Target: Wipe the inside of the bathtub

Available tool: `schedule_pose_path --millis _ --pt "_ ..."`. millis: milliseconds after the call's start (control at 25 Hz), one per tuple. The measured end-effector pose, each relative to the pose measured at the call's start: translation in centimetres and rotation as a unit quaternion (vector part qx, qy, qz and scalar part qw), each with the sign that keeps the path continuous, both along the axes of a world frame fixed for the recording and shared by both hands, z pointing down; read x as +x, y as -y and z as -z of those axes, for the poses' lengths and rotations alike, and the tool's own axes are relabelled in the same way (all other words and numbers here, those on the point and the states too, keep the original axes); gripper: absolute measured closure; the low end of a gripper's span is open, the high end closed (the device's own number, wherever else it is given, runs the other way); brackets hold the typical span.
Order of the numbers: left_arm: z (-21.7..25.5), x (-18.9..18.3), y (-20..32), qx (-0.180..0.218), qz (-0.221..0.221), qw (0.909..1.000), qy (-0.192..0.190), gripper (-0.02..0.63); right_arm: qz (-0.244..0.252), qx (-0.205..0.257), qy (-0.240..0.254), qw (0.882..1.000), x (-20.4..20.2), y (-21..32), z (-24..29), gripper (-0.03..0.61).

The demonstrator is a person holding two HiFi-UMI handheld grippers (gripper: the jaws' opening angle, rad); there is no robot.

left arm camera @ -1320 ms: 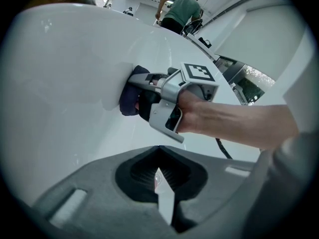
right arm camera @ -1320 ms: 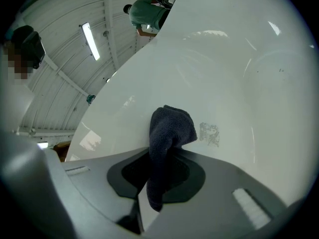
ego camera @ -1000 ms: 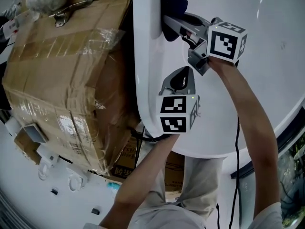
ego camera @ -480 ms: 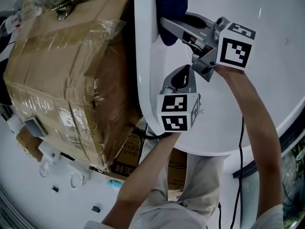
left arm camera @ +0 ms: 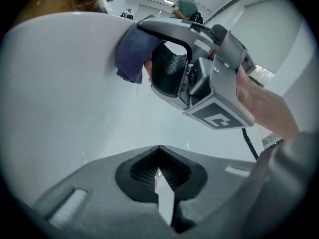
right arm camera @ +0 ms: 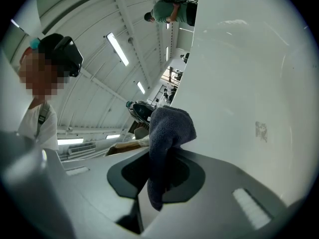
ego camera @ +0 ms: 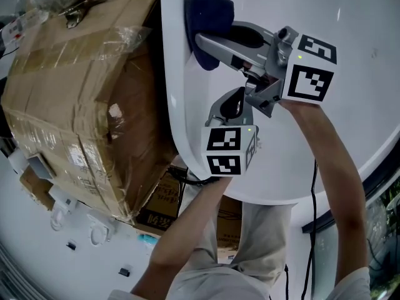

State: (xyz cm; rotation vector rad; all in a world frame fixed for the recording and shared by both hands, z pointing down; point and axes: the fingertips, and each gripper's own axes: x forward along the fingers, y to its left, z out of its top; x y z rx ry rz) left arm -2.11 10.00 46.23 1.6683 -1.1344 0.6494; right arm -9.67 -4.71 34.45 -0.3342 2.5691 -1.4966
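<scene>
- While the dark blue cloth [ego camera: 209,14] is pressed against the inner wall of the white bathtub [ego camera: 350,61], just inside its rim, a fold of it is pinched between the jaws of the right gripper [ego camera: 206,42].
- Most of the cloth is seen bunched beyond the jaw tips, against the bathtub's wall, and a loose end is left hanging back between the jaws.
- The left gripper [ego camera: 234,102] is held inside the bathtub too, just beside the right gripper and farther along the rim from the cloth. Its jaws are pressed together with nothing between them.
- The left gripper is kept apart from the cloth, and whether it touches the bathtub's wall cannot be told.
- A brown cardboard box [ego camera: 81,86] bound with clear tape is seen just outside the bathtub, against the rim on the side where the cloth lies.
</scene>
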Motion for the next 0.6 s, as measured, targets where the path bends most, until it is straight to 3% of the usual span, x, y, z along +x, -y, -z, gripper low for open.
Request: schedule_pose_path --millis 600 --pt "-1.7 1.8 0.0 -0.005 -0.009 0.9999 0.000 0.615 -0.016 -0.028 -0.084 0.996 4.5 -0.7 -8.3 0.531"
